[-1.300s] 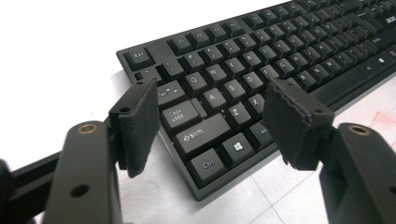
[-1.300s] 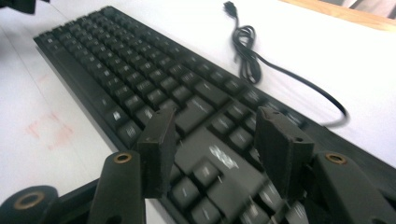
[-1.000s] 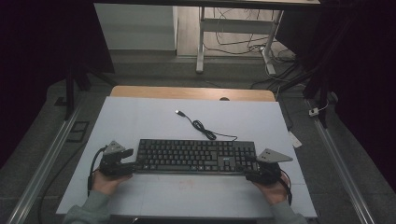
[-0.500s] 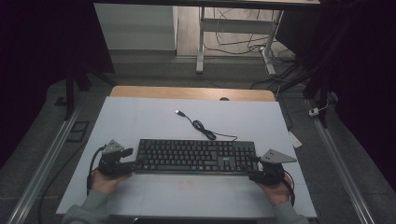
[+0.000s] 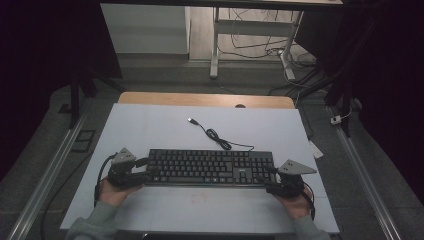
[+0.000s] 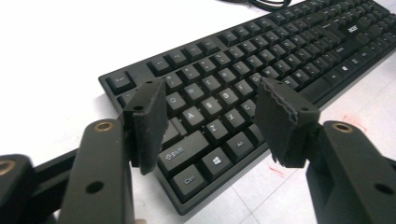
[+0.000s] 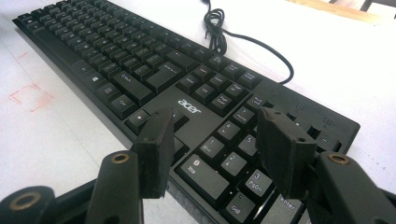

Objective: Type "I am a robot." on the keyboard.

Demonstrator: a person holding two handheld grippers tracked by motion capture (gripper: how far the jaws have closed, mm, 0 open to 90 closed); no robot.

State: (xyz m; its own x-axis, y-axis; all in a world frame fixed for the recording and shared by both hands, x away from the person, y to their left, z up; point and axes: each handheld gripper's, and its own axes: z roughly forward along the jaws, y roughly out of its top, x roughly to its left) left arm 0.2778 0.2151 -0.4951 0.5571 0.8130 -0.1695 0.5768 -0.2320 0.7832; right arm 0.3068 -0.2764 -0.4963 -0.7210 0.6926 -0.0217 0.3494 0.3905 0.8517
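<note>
Now both my grippers sit at the ends of the keyboard [image 5: 210, 167], much as they did a second ago; only small shifts show. My left gripper [image 5: 145, 169] has crept a touch nearer the keyboard's left end, and my right gripper [image 5: 265, 181] holds its spot at the right end. Both have their jaws spread apart, with nothing clamped. In the left gripper view the jaws straddle the near left corner of the keyboard, above the shift and control keys. In the right gripper view the jaws hang over the number pad at the near right corner.

The keyboard lies flat near the front edge of the desk [image 5: 150, 125], roughly centred and parallel to that edge. Its cable [image 5: 217, 136] curls toward the back, and the plug [image 5: 191, 120] rests loose on the desk.

I judge that the approach is about finished and the grip on both ends comes next, since so little has moved.
</note>
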